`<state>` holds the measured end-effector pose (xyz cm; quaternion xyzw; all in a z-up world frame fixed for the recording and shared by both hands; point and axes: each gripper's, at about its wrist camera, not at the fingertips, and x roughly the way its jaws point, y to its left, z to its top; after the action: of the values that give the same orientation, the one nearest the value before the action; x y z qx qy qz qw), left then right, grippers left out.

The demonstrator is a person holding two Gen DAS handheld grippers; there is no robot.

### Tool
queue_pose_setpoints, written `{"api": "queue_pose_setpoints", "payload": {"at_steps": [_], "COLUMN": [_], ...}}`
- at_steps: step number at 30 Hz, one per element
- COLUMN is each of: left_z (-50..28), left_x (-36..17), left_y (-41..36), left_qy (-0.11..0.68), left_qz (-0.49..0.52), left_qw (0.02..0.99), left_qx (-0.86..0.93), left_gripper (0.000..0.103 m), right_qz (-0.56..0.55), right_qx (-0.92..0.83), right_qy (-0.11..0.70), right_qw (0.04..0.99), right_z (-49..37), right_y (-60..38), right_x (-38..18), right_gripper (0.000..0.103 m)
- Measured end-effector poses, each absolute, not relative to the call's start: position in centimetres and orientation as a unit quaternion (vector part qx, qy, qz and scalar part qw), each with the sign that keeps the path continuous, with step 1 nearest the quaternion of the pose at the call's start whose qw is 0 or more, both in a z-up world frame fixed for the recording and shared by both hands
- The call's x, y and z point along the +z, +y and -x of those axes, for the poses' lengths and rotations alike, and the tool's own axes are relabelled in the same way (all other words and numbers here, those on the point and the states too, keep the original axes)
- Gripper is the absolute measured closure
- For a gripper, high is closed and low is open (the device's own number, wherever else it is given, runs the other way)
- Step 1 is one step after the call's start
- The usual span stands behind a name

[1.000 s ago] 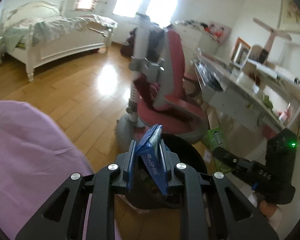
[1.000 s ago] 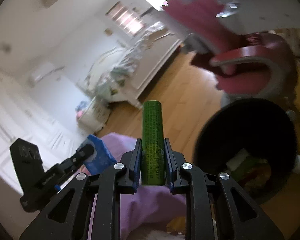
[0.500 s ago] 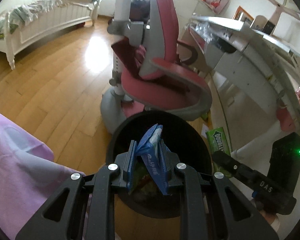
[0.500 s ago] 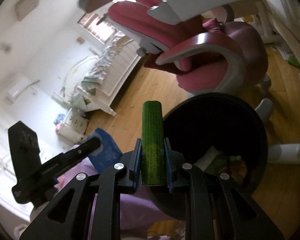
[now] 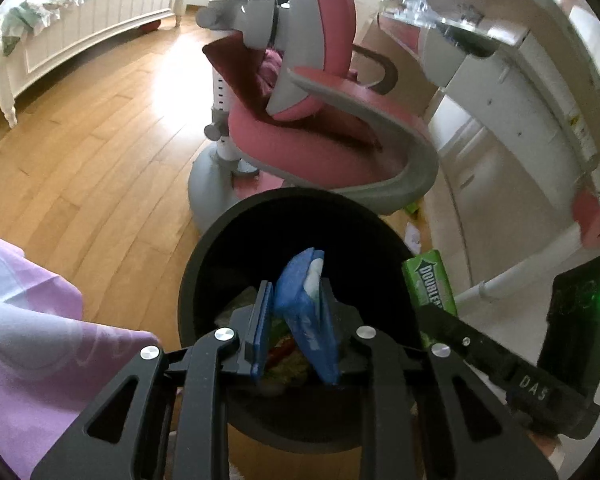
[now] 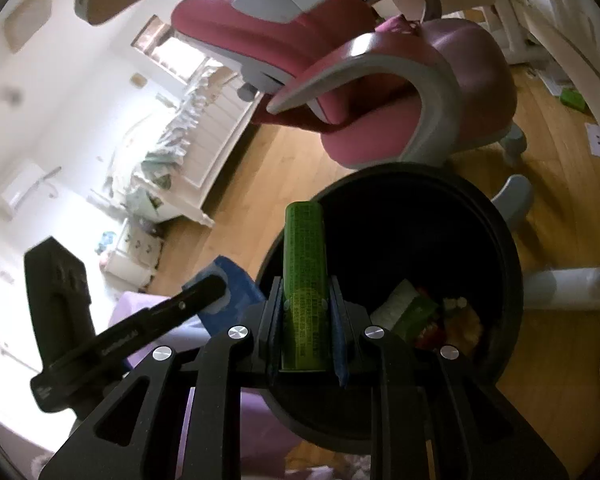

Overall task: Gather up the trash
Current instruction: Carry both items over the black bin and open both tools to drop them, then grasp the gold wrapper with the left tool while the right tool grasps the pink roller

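A black round trash bin (image 5: 220,232) stands on the wooden floor with several wrappers inside. My left gripper (image 5: 294,292) hangs over its near rim and its jaws are opening. A blue packet (image 5: 300,304) sits between them, leaning on the right pad, with a gap at the left pad. My right gripper (image 6: 305,280) is shut on a green gum pack (image 6: 304,264) that stands upright over the bin's (image 6: 508,248) near edge. The left wrist view shows that green pack (image 5: 430,288) at the bin's right rim. The blue packet (image 6: 240,292) appears left of the bin in the right wrist view.
A pink and grey desk chair (image 5: 340,120) stands just behind the bin, its base (image 5: 208,184) touching close. A white desk (image 5: 520,80) runs along the right. Purple cloth (image 5: 32,320) lies at the near left. A white bed (image 5: 80,12) is far left across the wooden floor.
Both grippers have come down and forward over the bin. The left jaws have parted, and the blue packet now stands free of the left pad. The right gripper still clamps the green pack.
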<state>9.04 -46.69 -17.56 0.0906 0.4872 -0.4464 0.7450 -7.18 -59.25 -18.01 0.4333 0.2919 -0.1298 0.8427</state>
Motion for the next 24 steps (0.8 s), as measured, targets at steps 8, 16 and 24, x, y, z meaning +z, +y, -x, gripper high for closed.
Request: {"api": "queue_pose_setpoints", "payload": {"at_steps": [8,16,24], "left_z": [-8.6,-10.3,-13.9], "left_x": [-14.0,-11.0,-9.1], "left_y": [-44.3,-37.8,-25.6], "left_qy": [0.444,0.464,0.452], "left_qz": [-0.070,0.018,0.114], "left_qw": [0.776,0.785,0.822], "left_qx": [-0.442,-0.410,-0.328], "left_gripper": [0.008,0.006,0.006], "right_qz": [-0.412,-0.405,-0.359], "right_qx": [-0.157,-0.123,-0.054], "right_qy": [0.290,0.309,0.334], "right_qw": [0.849,0.851,0.870], "right_z": [7.4,5.9,2.1], "right_y": [-58.9,-56.7,-50.5], "right_x": [-17.1,-16.0,-13.4], "right_gripper": [0.016,0.016,0.016]}}
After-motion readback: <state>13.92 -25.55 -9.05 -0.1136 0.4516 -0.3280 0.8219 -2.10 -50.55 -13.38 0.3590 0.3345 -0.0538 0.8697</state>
